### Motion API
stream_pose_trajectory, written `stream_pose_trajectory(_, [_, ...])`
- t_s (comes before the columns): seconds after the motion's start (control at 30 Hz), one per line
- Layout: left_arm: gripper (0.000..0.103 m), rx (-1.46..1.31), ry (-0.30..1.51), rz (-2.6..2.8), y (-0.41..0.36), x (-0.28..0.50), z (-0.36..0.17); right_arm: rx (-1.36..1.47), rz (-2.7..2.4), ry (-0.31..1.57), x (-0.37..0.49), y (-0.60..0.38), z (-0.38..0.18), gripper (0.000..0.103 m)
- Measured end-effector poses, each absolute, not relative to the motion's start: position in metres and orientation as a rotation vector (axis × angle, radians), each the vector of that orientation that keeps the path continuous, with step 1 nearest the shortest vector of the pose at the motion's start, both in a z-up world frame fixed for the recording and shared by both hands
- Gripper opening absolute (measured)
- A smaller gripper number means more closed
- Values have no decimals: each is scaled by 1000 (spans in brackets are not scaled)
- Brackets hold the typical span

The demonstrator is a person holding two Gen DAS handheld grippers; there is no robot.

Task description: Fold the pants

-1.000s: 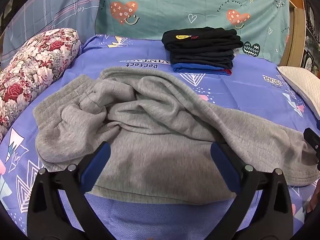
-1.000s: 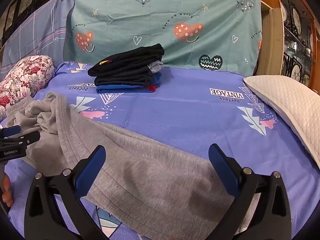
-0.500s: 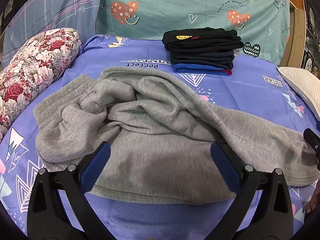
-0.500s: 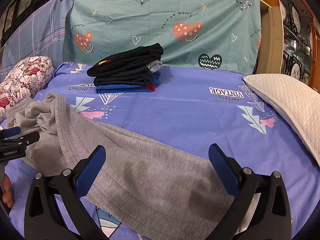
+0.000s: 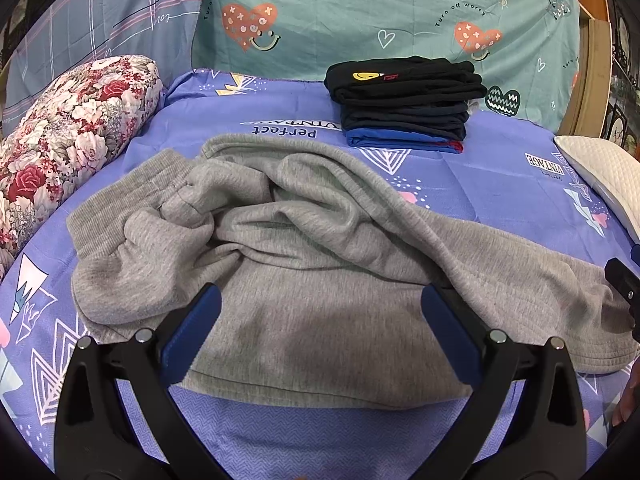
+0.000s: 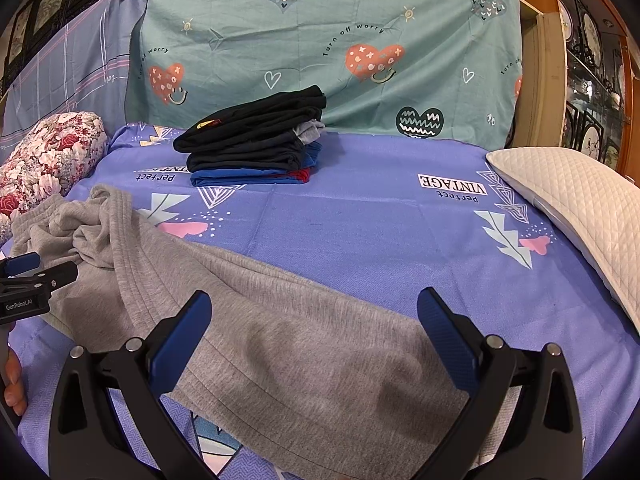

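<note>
At the left, the waistband end of the grey sweatpants [image 5: 304, 264] is seen bunched and rumpled on the bed [image 5: 460, 168], with the legs trailing right toward the near edge; no fold is judged made, so all folding remains. The left hand-held gripper [image 5: 320, 332] and the right hand-held gripper [image 6: 316, 344] are held spread wide above the cloth, nothing pinched. A stack of folded clothes [image 5: 404, 100] is seen at the far side.

Your right gripper [image 6: 314, 340] hangs wide open over the grey pants [image 6: 256, 332] at lower centre; the left gripper [image 6: 36, 280] shows at the left edge; folded clothes [image 6: 252, 140] sit upper centre.
</note>
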State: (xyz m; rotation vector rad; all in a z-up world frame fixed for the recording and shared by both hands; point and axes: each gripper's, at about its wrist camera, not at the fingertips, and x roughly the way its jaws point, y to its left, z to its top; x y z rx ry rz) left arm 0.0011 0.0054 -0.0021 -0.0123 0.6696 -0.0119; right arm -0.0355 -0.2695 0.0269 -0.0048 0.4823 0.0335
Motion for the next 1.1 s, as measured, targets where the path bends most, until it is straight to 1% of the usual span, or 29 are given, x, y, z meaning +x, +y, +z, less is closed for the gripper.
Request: stream_pose_trajectory(1.1, [101,-19,676,-9,9,4,-2,4,31,490,-35,-271,26,102])
